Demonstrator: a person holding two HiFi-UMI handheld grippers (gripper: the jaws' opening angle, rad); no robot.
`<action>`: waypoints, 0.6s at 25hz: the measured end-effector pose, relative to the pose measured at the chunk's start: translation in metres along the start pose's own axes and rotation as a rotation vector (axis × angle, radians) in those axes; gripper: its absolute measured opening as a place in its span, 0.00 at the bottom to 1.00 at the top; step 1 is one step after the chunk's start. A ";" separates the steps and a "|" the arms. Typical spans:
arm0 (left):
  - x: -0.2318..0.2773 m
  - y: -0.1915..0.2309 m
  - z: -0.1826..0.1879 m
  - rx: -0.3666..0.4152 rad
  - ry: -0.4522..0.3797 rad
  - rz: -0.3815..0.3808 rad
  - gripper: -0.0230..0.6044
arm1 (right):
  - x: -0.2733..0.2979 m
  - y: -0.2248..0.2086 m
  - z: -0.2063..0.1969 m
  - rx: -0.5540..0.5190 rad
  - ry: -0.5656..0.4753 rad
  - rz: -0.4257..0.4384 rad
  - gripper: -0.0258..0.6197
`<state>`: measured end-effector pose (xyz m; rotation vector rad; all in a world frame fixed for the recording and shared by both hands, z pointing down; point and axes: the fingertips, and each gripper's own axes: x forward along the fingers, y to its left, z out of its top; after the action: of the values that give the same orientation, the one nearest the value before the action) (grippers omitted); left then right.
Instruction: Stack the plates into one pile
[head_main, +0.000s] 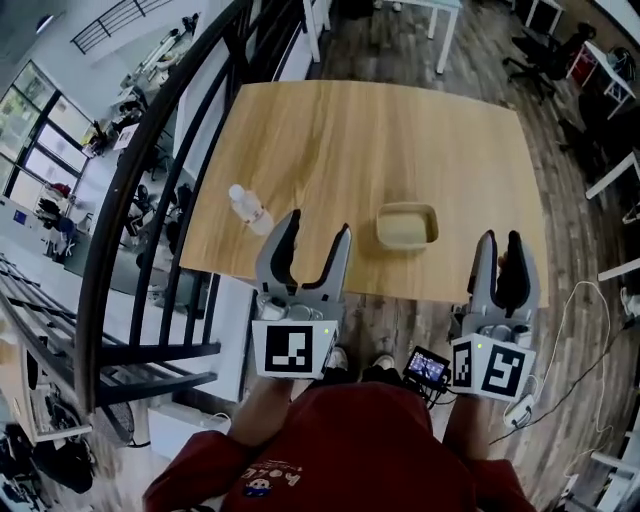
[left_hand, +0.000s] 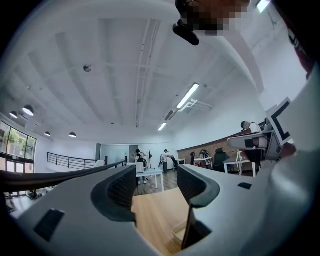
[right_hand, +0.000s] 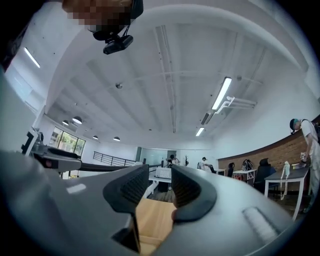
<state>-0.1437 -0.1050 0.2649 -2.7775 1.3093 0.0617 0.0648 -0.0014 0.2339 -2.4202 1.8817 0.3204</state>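
Seemingly, plates are seen only as one beige pile (head_main: 407, 226) by the desk's (head_main: 350, 130) near edge. The left tongs (head_main: 318, 224) and right tongs (head_main: 500, 238) are held apart, empty, nearer. No loose plate is visible.

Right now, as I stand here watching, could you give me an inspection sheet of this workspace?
Surface: light wooden table.
Job's things: beige plate near the front edge; single or a pile, cannot tell.
Clutter: plastic bottle lying on its side at the table's left.
Grippers: left gripper wide open, right gripper narrowly open; both empty.
Cables: white cable on the floor, right.
Surroundings: black railing, office desks, chairs, wood floor.
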 end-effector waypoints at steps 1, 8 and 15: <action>0.004 0.000 0.002 0.000 -0.007 0.000 0.45 | 0.004 0.000 0.002 0.003 -0.015 0.000 0.27; 0.023 -0.010 0.020 0.027 0.006 -0.016 0.45 | 0.022 -0.008 0.011 0.009 -0.010 -0.007 0.27; 0.031 -0.013 0.023 0.018 -0.017 -0.021 0.43 | 0.029 -0.016 0.011 0.029 -0.018 -0.020 0.27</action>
<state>-0.1138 -0.1183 0.2408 -2.7694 1.2707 0.0718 0.0858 -0.0230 0.2164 -2.4077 1.8412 0.3107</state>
